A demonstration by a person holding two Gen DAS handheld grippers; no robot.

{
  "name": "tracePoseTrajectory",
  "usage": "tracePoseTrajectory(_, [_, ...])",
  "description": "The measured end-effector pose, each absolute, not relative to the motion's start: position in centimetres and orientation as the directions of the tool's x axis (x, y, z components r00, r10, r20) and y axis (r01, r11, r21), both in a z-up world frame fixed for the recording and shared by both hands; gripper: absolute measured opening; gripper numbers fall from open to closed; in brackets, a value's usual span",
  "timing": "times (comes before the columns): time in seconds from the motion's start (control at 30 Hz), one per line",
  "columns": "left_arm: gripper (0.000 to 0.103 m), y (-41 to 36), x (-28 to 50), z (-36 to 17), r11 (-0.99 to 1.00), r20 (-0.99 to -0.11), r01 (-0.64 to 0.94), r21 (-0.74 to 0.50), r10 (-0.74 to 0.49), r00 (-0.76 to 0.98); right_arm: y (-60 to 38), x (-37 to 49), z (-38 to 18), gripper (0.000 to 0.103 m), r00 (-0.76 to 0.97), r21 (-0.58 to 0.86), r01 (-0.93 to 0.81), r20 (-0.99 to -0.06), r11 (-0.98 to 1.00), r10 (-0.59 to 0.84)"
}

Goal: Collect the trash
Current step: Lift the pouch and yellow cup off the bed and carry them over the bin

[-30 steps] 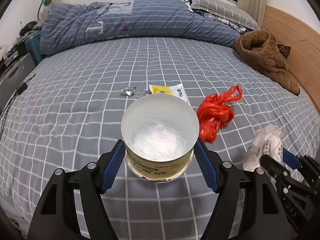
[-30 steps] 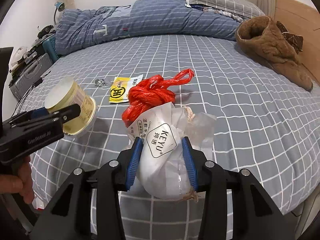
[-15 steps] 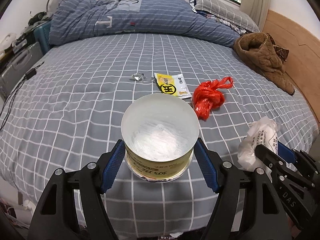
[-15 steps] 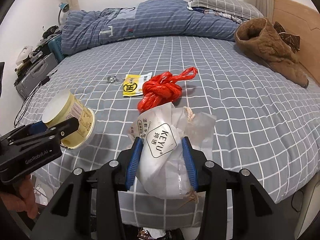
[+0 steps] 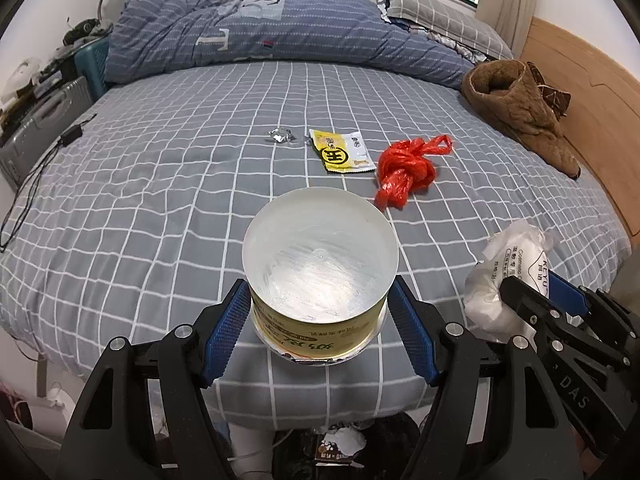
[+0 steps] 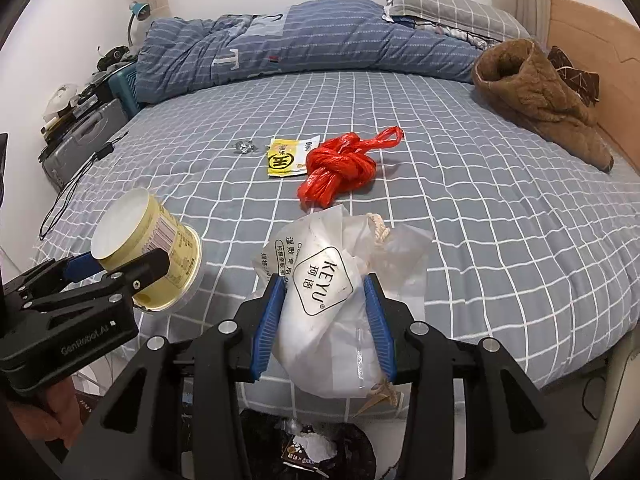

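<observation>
Gripping a yellow paper cup (image 5: 320,280) between its blue pads, the left gripper (image 5: 320,320) hangs over the near edge of a grey checked bed (image 5: 160,208), while the right gripper (image 6: 324,320) pinches a crumpled white plastic bag (image 6: 332,300) beside it. Lying near the middle of the bed are a knotted red plastic bag (image 6: 340,168), a yellow snack wrapper (image 6: 284,158) and a scrap of foil (image 6: 245,147). A brown fleece garment (image 6: 540,96) lies along the bed's right edge.

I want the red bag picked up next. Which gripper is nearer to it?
Right, though only slightly. The right gripper, shut on a white bag, sits almost straight in front of the red bag. The left gripper, holding a cup, is off to the side.
</observation>
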State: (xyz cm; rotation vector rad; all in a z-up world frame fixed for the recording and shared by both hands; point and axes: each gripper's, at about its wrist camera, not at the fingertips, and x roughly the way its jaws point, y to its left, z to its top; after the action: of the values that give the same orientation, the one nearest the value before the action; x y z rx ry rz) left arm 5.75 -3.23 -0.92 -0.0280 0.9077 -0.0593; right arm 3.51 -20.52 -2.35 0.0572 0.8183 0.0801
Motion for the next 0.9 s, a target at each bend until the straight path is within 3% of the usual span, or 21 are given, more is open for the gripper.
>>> tracePoseTrajectory(0.9, [0.069,-2.2,-1.0,0.0,0.998,-0.786,0.041,-0.055,-0.069,0.614,-19.0,-3.0,-1.4,0.041,0.682,0.043,-0.060,-0.728,0.997,0.072])
